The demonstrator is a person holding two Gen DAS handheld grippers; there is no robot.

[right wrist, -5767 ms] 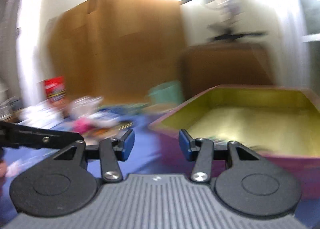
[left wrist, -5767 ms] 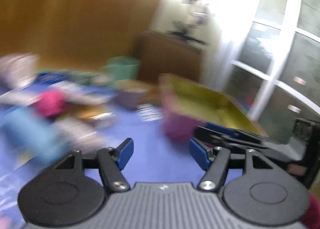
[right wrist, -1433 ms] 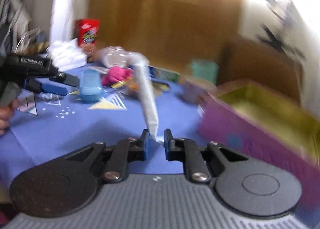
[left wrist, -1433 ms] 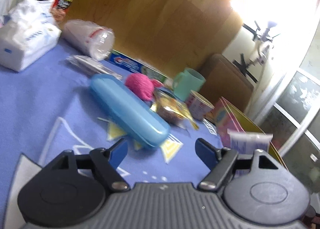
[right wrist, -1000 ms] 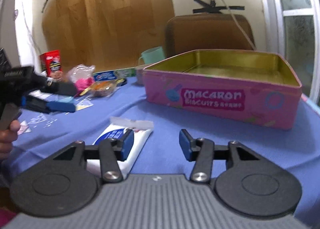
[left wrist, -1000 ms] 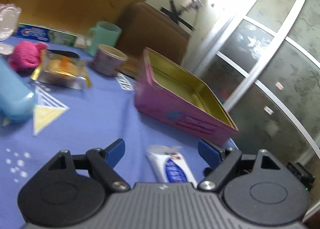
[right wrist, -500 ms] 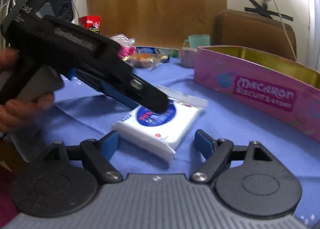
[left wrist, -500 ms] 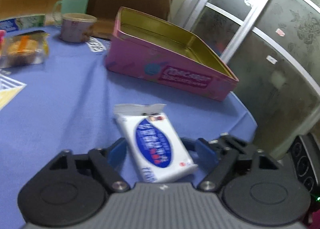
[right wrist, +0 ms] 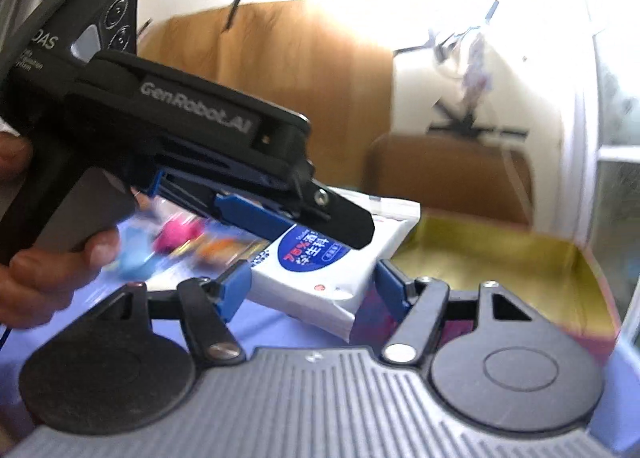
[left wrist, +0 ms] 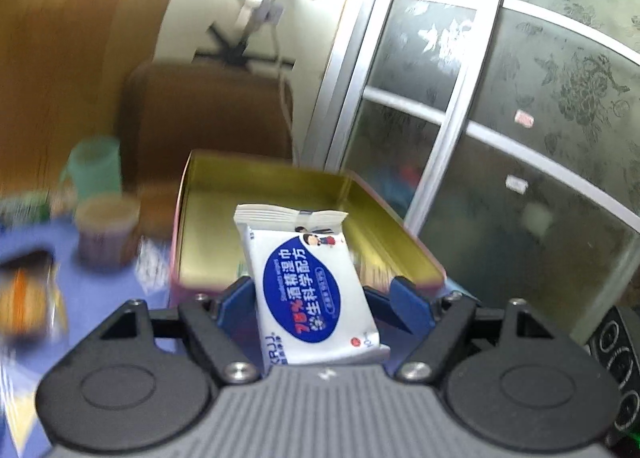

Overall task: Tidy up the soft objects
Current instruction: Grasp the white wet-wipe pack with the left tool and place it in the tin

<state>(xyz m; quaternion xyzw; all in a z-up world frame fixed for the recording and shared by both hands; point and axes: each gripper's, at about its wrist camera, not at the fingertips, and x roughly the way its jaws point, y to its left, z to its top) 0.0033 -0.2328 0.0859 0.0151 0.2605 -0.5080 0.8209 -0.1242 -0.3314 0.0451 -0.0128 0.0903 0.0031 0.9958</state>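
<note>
A white wet-wipe packet [left wrist: 312, 290] with a blue oval label sits between the fingers of my left gripper [left wrist: 320, 298], which is shut on its sides and holds it above the table, in front of the pink tin [left wrist: 188, 193] with a gold inside. In the right wrist view the same packet [right wrist: 340, 270] hangs under the left gripper's body [right wrist: 192, 137], near the tin [right wrist: 520, 258]. My right gripper [right wrist: 312, 290] is open, its blue pads on either side of the packet's near end, apart from it.
A mauve cup [left wrist: 106, 232], a green mug [left wrist: 94, 169] and a snack packet [left wrist: 28, 298] stand left of the tin on the blue cloth. A pink soft ball [right wrist: 176, 234] and other blurred items lie behind. A glass door [left wrist: 520, 137] is to the right.
My left gripper has closed on the wipe packet and lifted it off the table towards the tin. My right gripper has stayed open beside it.
</note>
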